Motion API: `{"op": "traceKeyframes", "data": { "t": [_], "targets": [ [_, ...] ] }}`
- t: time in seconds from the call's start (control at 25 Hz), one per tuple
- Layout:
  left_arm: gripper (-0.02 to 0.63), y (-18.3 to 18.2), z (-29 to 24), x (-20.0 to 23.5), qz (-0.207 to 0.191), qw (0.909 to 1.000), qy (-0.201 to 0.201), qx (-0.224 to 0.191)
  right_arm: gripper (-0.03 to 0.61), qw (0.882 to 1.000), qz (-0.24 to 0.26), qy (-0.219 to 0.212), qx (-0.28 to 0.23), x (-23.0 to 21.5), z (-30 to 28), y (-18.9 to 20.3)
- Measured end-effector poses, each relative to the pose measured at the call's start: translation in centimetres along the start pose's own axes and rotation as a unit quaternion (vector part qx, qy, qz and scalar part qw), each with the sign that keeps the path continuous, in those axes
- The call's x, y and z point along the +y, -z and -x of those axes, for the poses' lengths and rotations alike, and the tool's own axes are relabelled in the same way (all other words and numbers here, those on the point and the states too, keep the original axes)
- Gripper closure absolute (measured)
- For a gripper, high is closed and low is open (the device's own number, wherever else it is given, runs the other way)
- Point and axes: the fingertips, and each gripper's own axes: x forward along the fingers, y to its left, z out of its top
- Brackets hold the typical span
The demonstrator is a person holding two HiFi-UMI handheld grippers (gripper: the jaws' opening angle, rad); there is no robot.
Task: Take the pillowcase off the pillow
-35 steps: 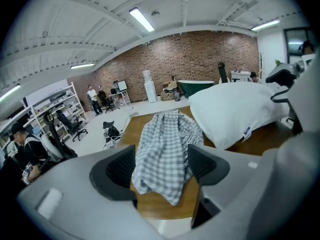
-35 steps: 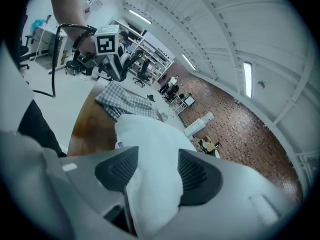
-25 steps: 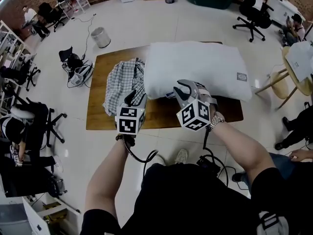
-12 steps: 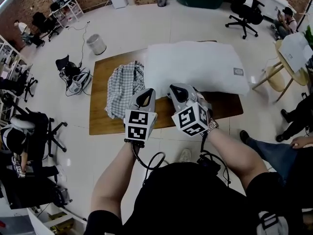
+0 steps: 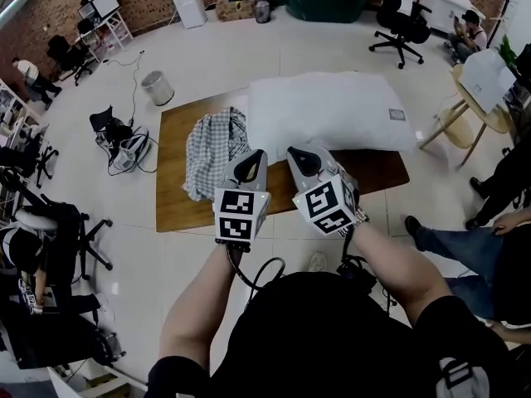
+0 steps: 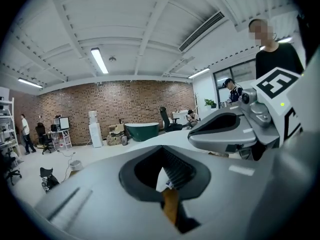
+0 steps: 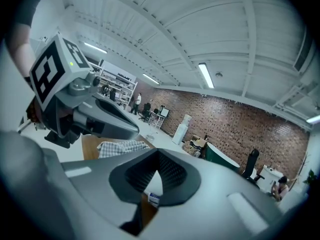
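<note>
The left hand-held gripper (image 5: pixel 249 163) and the right hand-held gripper (image 5: pixel 304 157) hover side by side over the near edge of the wooden surface (image 5: pixel 177 199). Each has its jaws pressed together on nothing. The bare white pillow (image 5: pixel 328 110) lies across the surface, with the checked pillowcase (image 5: pixel 212 143) crumpled just beside its left end.

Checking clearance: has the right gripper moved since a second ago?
Yes. Against the table, the right gripper backed toward the person: it overlapped the pillow at its near edge; now only its tip reaches there.
</note>
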Motion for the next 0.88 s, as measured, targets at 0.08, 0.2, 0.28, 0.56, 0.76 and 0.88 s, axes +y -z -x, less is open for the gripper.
{"op": "traceKeyframes", "data": {
  "t": [0.08,0.2,0.28,0.56,0.76,0.88],
  "targets": [
    [0.611,-0.1,0.9,0.2,0.003,1.0,0.001,-0.005,0.578,1.0,-0.003,0.003,-0.002,0.9,0.4,-0.7],
    [0.611,-0.4,1.9,0.3,0.002,1.0,0.004,-0.008,0.578,1.0,-0.004,0.008,-0.005,1.7,1.0,-1.7],
    [0.611,-0.6,2.7,0.2,0.0,0.9999,0.007,-0.009,0.578,1.0,-0.003,0.012,-0.006,2.3,1.4,-2.4],
    [0.611,-0.6,4.2,0.3,0.002,0.9999,0.013,-0.004,0.578,1.0,0.001,0.021,-0.004,3.3,2.4,-3.9],
    [0.611,-0.3,4.8,0.6,0.002,0.9998,0.017,-0.002,0.578,1.0,0.004,0.022,-0.005,4.1,2.2,-4.6],
    [0.611,0.3,5.0,0.8,0.002,0.9998,0.018,0.0,0.578,1.0,0.007,0.024,-0.003,4.7,2.0,-4.4]
  ]
}}
